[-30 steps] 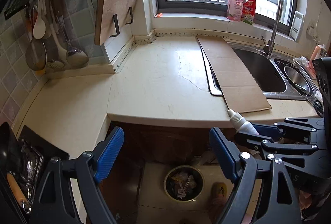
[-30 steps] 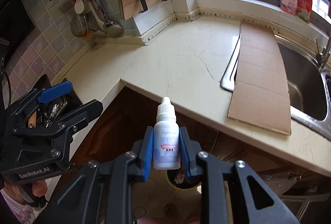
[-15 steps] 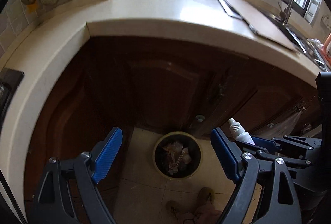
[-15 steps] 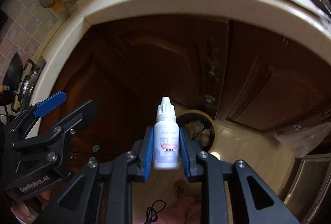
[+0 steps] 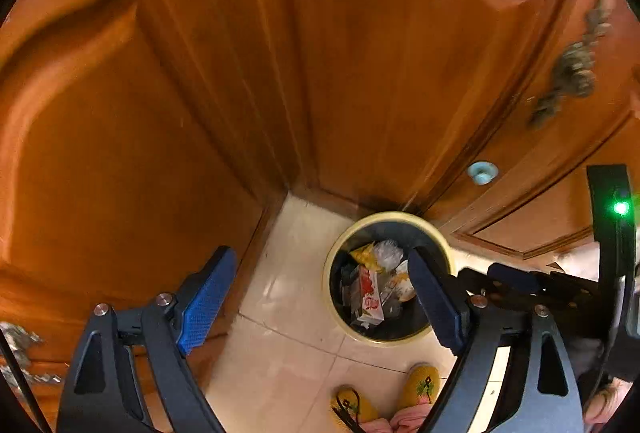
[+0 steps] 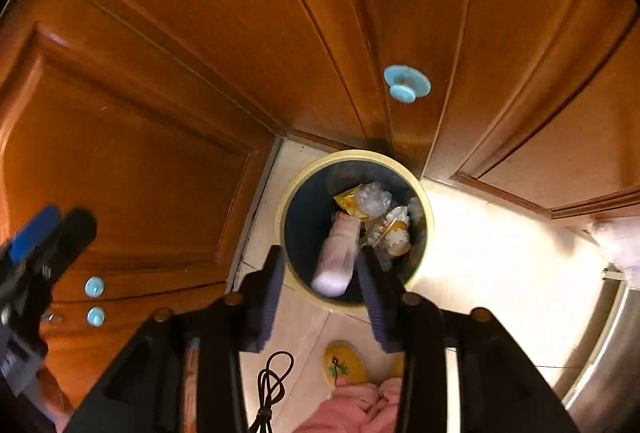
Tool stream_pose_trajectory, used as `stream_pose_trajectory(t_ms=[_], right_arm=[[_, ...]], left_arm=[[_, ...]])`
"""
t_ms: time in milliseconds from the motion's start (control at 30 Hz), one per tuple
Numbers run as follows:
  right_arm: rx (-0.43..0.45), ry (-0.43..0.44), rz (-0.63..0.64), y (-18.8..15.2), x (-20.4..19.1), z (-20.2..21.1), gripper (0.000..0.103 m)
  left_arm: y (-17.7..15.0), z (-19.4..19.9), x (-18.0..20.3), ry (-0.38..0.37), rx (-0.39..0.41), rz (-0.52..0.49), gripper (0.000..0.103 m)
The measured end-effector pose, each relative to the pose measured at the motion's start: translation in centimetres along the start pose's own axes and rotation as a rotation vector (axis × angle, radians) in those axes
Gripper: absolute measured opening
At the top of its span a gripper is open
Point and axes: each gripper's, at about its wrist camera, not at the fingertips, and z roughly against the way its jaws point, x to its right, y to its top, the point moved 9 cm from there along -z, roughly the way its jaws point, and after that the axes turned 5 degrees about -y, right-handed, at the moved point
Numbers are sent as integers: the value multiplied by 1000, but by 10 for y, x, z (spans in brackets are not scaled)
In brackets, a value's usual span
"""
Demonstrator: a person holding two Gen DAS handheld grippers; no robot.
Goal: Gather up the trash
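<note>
A round trash bin with a yellow rim [image 6: 427, 209] stands on the tiled floor in the cabinet corner, holding wrappers and crumpled plastic; it also shows in the left wrist view [image 5: 326, 273]. My right gripper [image 6: 322, 287] is open just above the bin. The small white dropper bottle [image 6: 338, 253] is blurred between its spread fingers, tilted toward the bin and not pinched. My left gripper [image 5: 320, 297] is open and empty, to the left of the bin. The right gripper's body shows at the right of the left wrist view [image 5: 520, 285].
Brown wooden cabinet doors [image 6: 160, 81] with blue knobs [image 6: 406, 83] close in behind and left of the bin. The person's yellow slippers [image 5: 420, 385] stand on the cream floor tiles [image 6: 500, 245] in front of the bin. A black cord [image 6: 272, 385] hangs below my right gripper.
Both grippers have dropped from counter height down toward the floor bin. The right gripper's jaws have spread and the dropper bottle has come loose, tipping toward the bin.
</note>
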Motion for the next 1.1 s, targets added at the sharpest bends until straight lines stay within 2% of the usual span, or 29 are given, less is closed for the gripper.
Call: stream_pose_trajectory(t_ms=[67,233,333,467,600,767,900,1100], right_arm=[[6,-1,-13,2,4,-8,42],[32,-9,3,-1,6,-4,42],[24,0,16,-5,4,7,42],[38,4,23,-8,1,41,42],[71,-2,41,-7,-8,94,42],[185,-15,72,8,-26,191,42],[283,-16,67,26,-36,270,42],[360,-15,21,56,-46,374,42]], left_arm=[[-6,-11,-6,-5,-21,31,93],[-16,-16,-11,-6,-42,68,93],[-13,-8,-5,-9,-47,62,93],[-6,12,4,-25,-50,66,93],[11,56,14,-49,-28,73,93],[43,129,22,-69,34,60,98],[80,197,29,-76,113,48,100],[136,288,35,-47,209,74,100]])
